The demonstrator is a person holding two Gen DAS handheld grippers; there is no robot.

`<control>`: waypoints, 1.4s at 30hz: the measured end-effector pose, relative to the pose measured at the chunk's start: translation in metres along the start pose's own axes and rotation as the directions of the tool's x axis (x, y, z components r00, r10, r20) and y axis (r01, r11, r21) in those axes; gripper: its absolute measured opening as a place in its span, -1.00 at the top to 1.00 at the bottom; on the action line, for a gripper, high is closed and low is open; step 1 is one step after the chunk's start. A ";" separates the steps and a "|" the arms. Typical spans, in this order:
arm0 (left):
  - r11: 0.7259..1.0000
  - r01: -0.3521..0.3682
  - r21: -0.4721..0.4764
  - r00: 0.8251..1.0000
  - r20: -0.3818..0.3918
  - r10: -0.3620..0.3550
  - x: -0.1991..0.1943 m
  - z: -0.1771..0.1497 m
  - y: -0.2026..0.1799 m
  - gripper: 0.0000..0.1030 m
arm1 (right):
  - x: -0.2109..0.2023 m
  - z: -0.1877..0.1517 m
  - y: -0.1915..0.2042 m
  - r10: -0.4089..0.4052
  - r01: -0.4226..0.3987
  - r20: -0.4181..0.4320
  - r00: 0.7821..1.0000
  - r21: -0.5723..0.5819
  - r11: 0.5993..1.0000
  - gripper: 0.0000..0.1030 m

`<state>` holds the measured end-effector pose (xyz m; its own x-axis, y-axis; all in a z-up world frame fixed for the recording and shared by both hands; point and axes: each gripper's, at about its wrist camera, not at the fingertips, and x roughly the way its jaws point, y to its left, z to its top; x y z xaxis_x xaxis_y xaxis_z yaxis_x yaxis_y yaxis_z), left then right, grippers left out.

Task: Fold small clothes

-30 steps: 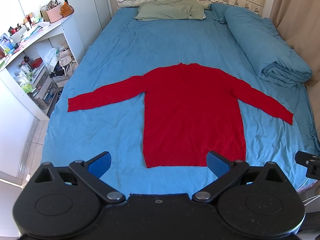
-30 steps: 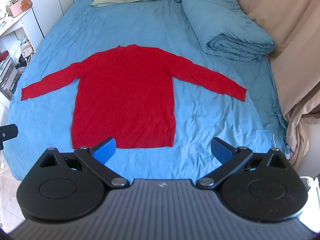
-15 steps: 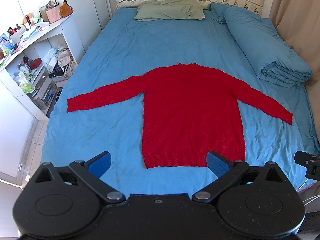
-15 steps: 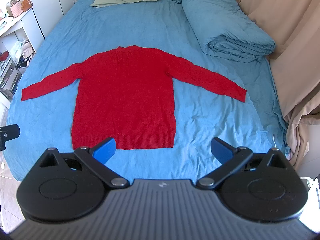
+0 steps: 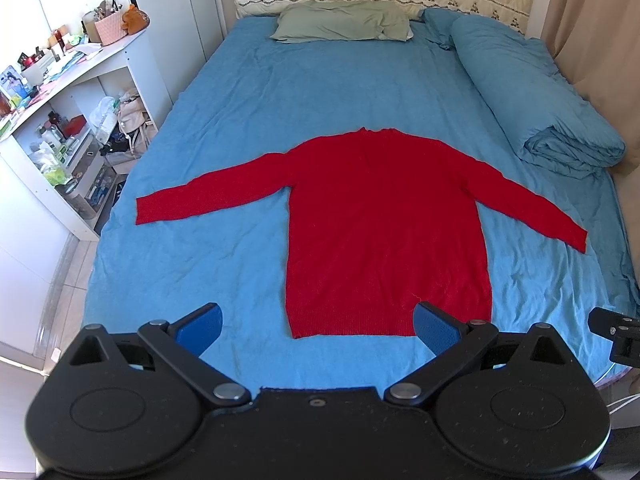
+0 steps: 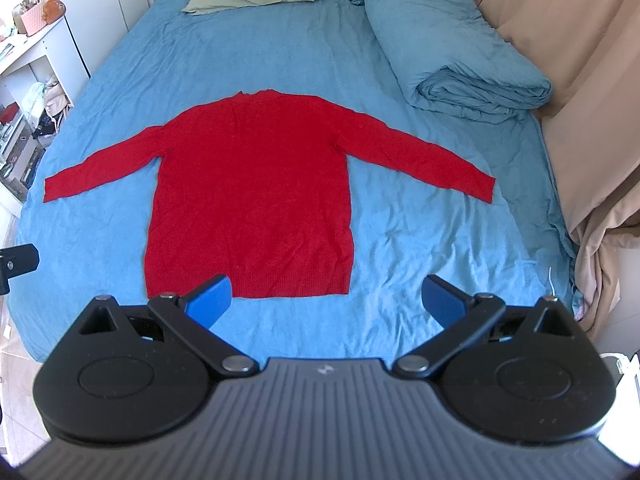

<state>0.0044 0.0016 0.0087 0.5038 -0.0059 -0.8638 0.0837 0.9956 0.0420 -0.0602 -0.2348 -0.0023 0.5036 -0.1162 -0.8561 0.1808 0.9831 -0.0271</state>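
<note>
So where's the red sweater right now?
The sweater lies flat in the middle of the bed, sleeves spread, its hem nearest both open grippers, with the green pillow beyond its collar and the rolled blue duvet to its right.

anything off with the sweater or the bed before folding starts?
Nothing stands out. The red sweater lies flat on the blue sheet, both sleeves spread out, hem towards the cameras. The left gripper and right gripper are open and empty. The rolled duvet and pillow lie apart from it.
</note>
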 end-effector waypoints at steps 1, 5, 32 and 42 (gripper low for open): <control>1.000 0.001 0.000 1.000 0.000 -0.001 0.000 0.000 0.000 -1.00 | 0.000 0.000 0.000 -0.001 0.001 0.000 1.000 0.001 1.000 -1.00; 1.000 0.001 0.000 1.000 0.000 -0.001 0.000 0.000 0.000 -1.00 | 0.000 -0.001 0.000 -0.001 0.001 0.003 1.000 0.003 1.000 -1.00; 0.996 0.084 0.025 0.996 -0.011 -0.084 0.034 0.055 -0.003 -1.00 | 0.015 0.022 -0.020 -0.047 0.049 -0.019 0.999 0.109 0.993 -1.00; 0.992 0.118 0.046 0.993 -0.002 -0.119 0.121 0.135 -0.074 -1.00 | 0.102 0.059 -0.105 -0.067 0.084 -0.069 0.995 0.285 0.955 -1.00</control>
<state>0.1752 -0.0859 -0.0311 0.4891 -0.1237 -0.8634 0.1821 0.9826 -0.0376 0.0222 -0.3584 -0.0560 0.4312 -0.1716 -0.8858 0.4556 0.8888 0.0496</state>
